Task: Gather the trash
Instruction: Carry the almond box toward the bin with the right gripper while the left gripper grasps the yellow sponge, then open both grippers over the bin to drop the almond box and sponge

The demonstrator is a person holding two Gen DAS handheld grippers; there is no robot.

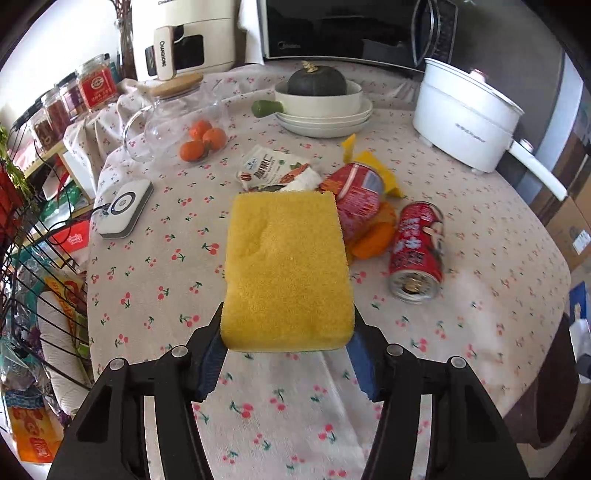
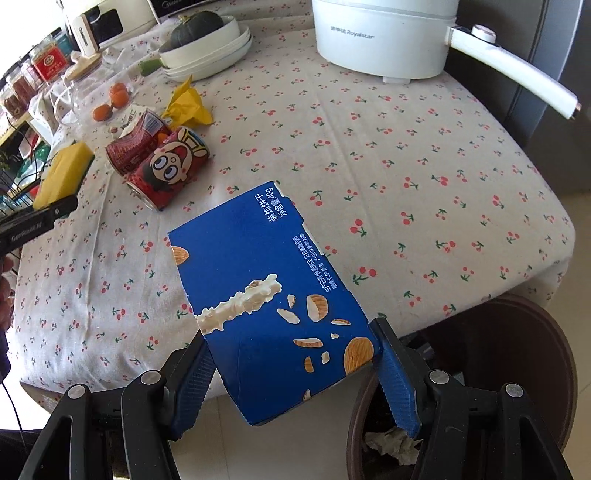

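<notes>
The task looks partly done. The right gripper clamps a flattened blue cardboard biscuit box in its jaws just beside the brown bin, where crumpled paper already lies. Left of the box on the cherry-print surface remain two dented red cans and yellow wrapper. The left gripper pinches a porous yellow sponge — soft, slab-shaped.

A round table under a cherry-print cloth fills the room; a wire rack stands left, a microwave far behind.
</notes>
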